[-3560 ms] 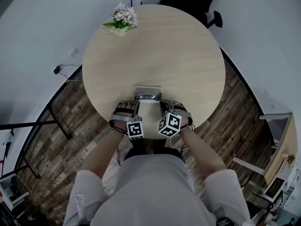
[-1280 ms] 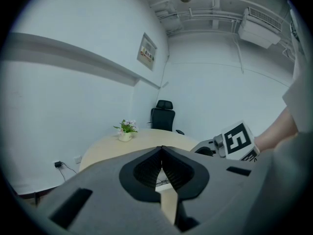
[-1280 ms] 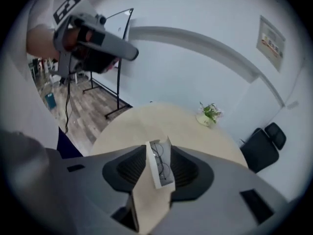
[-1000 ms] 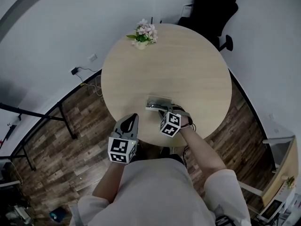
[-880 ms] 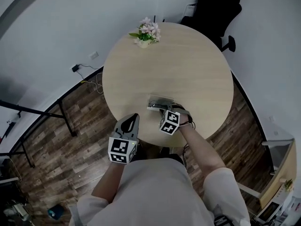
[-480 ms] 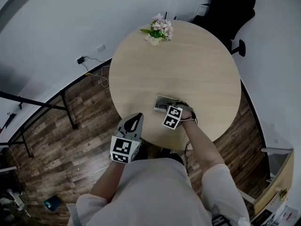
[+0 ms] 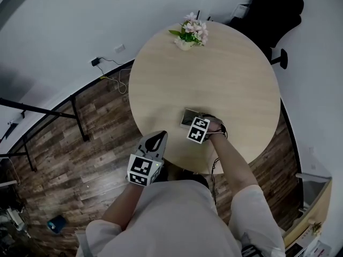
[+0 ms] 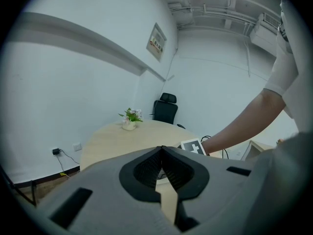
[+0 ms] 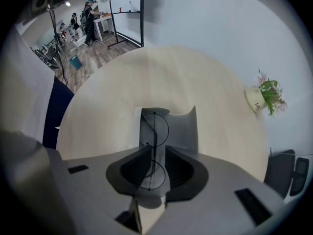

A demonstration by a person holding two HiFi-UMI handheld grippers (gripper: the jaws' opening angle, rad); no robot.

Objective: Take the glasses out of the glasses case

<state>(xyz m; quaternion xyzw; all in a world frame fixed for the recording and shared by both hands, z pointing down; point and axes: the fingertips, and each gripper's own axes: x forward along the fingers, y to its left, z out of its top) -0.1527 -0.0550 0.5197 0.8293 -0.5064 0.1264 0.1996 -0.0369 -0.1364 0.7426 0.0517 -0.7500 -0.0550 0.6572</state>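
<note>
The right claw (image 9: pixel 156 155) points almost straight down into the case (image 9: pixel 183 131). Its dark ribbed pads stand at a narrow gap, and the nearer lens of the glasses (image 9: pixel 153 129) sits between them. I see no pad pressing on the frame, so I judge the grip not yet made. The glasses lie flat inside the case, directly under and just ahead of this claw. Their long axis runs away from the claw along the case's left wall, in line with the gap rather than across it, so closing the pads should catch the rim by its edges. The frame is thin dark wire with two round, clear lenses, light and easy to bend or let slip. The case is an open grey box, smooth and matte inside, with a scooped cut in its far wall. It rests on a round table (image 9: pixel 107 97) of pale wood grain, near the person's edge. The left claw (image 8: pixel 161 150) is closed tip to tip on nothing and hangs well apart from the case, off the table's rim, so the right hand is much the nearer.
</note>
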